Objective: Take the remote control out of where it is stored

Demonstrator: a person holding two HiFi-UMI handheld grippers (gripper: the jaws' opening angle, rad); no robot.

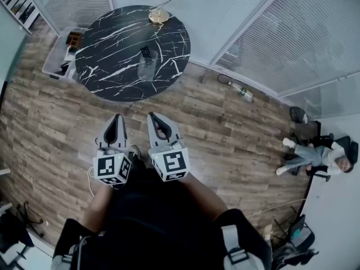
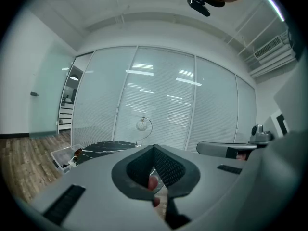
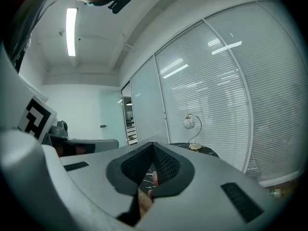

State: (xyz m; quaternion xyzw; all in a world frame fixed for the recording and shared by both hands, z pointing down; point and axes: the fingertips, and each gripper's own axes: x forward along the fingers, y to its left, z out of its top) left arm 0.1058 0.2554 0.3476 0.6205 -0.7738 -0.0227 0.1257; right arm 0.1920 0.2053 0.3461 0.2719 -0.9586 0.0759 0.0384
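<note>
Remote control (image 1: 145, 53) sits in a clear holder (image 1: 148, 71) on the marble bench (image 1: 107, 66), well ahead; left tongs (image 1: 117, 118) and right tongs (image 1: 152, 117) pinched shut, empty. Step closer, open one wide first.

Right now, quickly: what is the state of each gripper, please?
Left gripper: closed, holding nothing.
Right gripper: closed, holding nothing.

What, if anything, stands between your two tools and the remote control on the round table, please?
Nothing visible does. The remote control stands in a clear holder on the black marble table, ahead of the left tool and the right tool. Only wooden floor lies between them.
</note>
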